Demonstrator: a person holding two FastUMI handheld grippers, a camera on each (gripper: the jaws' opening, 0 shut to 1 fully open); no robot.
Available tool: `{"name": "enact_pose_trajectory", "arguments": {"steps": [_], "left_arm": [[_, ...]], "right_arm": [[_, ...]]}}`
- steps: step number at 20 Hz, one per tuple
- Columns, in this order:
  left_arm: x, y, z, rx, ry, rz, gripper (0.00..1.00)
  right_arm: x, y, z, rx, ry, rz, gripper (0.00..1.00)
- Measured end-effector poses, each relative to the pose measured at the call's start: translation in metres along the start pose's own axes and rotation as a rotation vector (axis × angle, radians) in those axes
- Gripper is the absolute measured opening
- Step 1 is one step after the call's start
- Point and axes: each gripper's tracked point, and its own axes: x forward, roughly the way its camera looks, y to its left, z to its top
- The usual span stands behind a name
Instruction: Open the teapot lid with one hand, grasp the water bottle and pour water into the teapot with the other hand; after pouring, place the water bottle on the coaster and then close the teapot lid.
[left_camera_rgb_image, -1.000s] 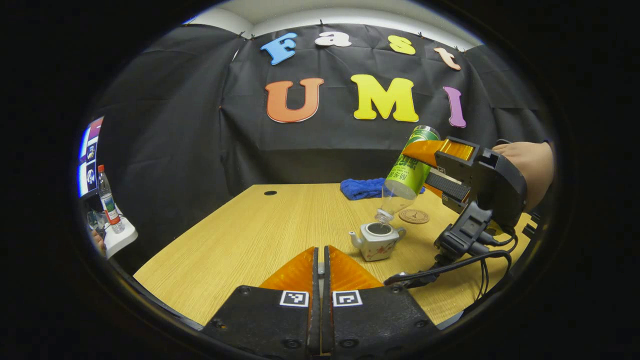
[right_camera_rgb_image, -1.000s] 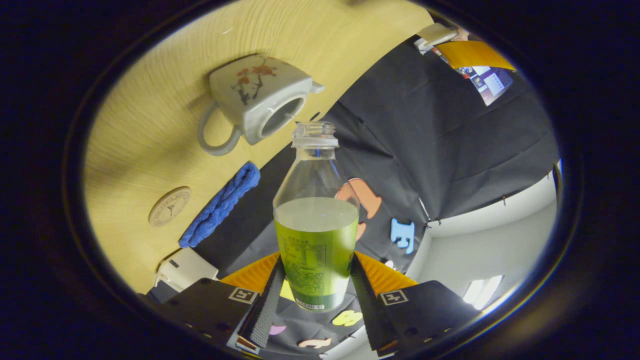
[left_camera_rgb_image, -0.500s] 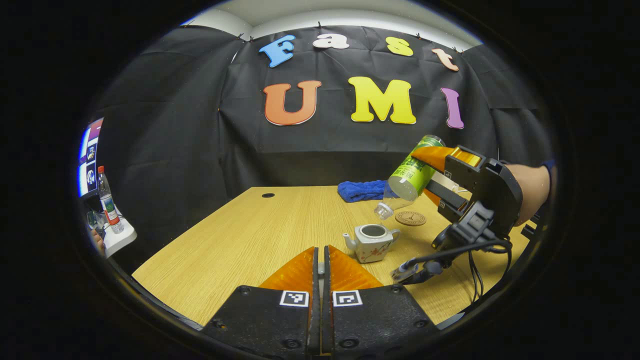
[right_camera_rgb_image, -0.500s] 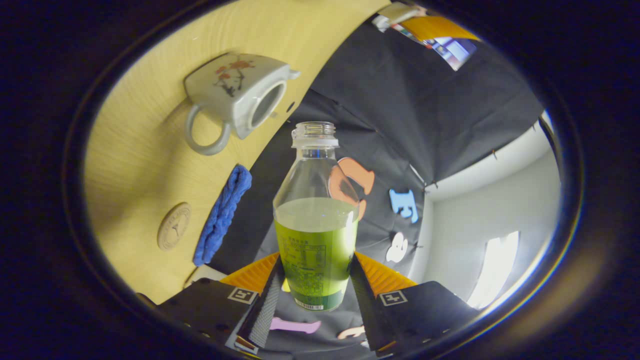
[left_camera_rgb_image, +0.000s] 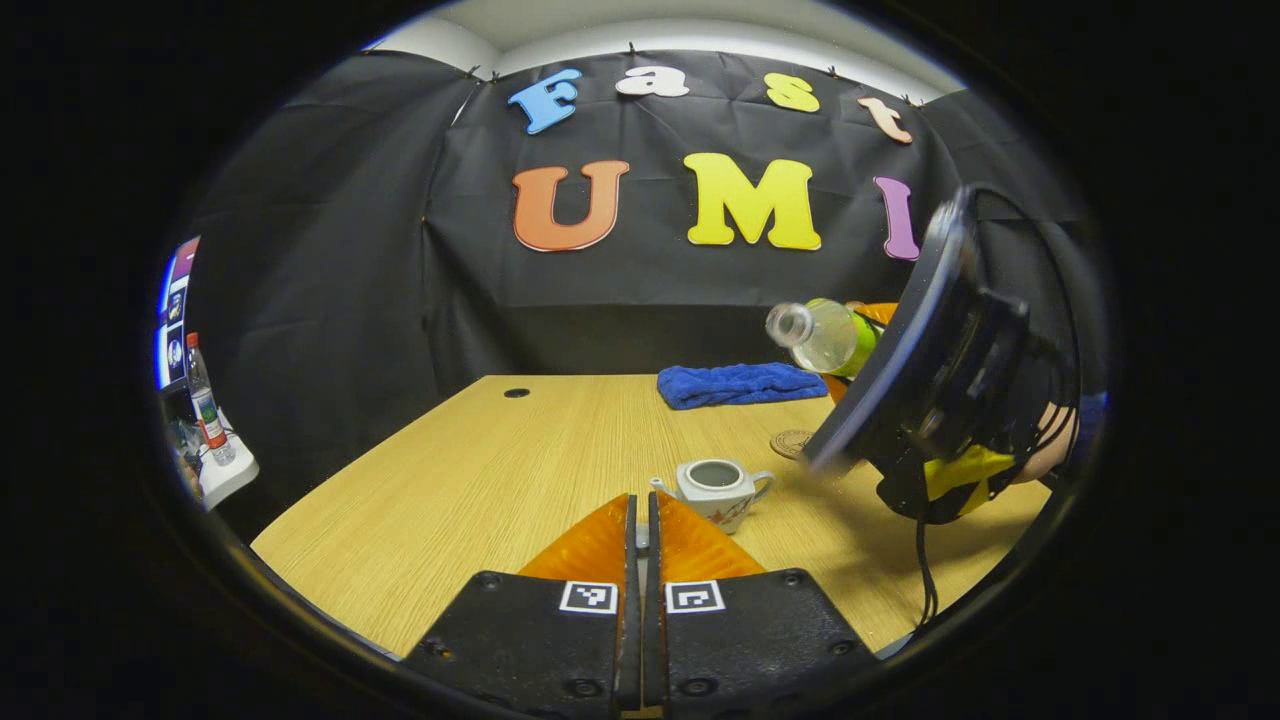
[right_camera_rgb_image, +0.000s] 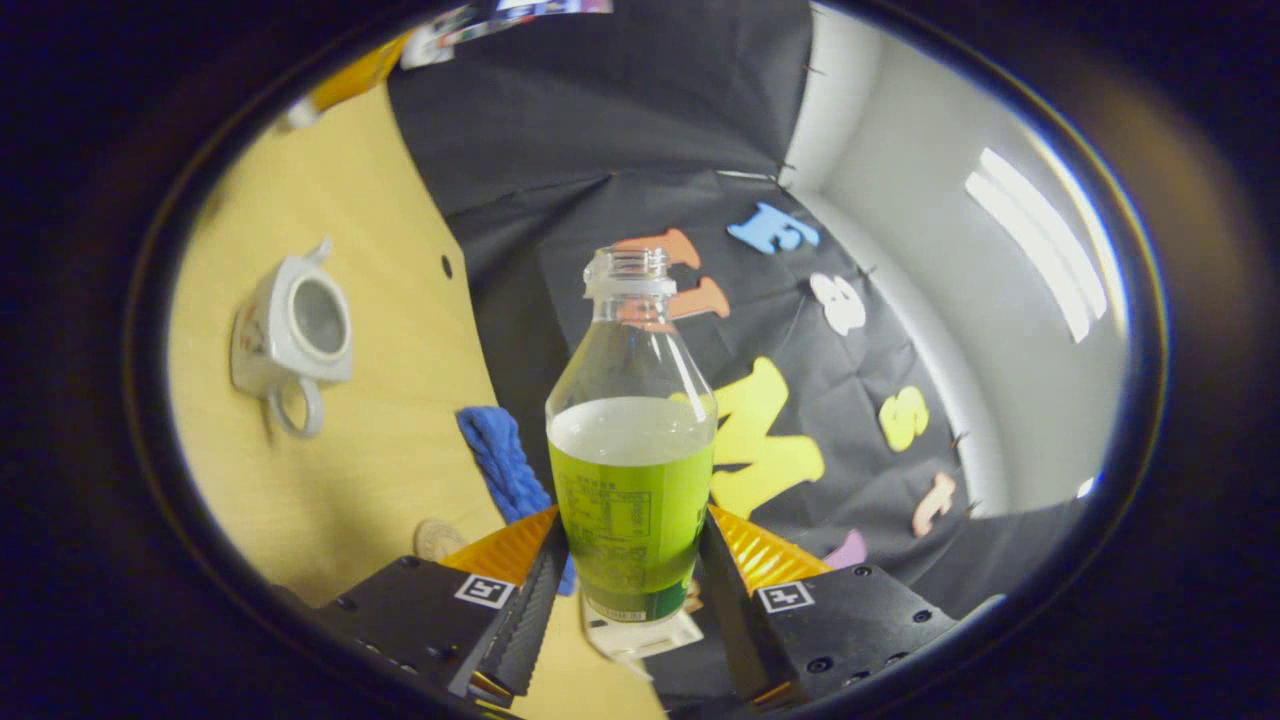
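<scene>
Two plastic bottles, the green-labelled one (right_camera_rgb_image: 631, 470) and a red-capped one (left_camera_rgb_image: 205, 399), one white ceramic teapot (left_camera_rgb_image: 715, 490), one blue cloth (left_camera_rgb_image: 738, 384), one round wooden coaster (left_camera_rgb_image: 790, 443).

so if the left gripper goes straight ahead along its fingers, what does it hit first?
Probably the open teapot: it stands on the table just past the left gripper, slightly right of its line. Depth is unclear, so it could pass close beside or above it.

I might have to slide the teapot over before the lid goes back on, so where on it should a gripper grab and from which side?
Probably the loop handle of the teapot. It sticks out clear of the body, opposite the spout, and nothing crowds it on the table. Come from the handle side with the fingers spanning the loop. The mouth is open, so a wall pinch from above might also work.
</scene>
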Motion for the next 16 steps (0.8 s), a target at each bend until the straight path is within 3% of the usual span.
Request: {"name": "enact_pose_trajectory", "arguments": {"steps": [1,4,11,14,16], "left_arm": [[0.002,-0.001,0.002,0.000,-0.002,0.003,0.04],[0.005,-0.002,0.008,0.012,-0.008,0.015,0.04],[0.011,-0.016,0.017,0.004,-0.005,-0.003,0.04],[0.016,-0.017,0.021,-0.002,-0.008,0.008,0.04],[0.018,-0.018,0.021,-0.011,-0.005,0.008,0.03]], "right_arm": [[-0.001,0.003,-0.003,0.107,0.022,0.055,0.77],[-0.001,-0.003,-0.007,0.324,0.061,0.124,0.73],[0.028,-0.019,-0.037,0.791,0.115,0.222,0.75],[0.048,-0.023,-0.034,1.060,0.134,0.270,0.73],[0.064,-0.019,-0.044,1.140,0.199,0.275,0.74]]}}
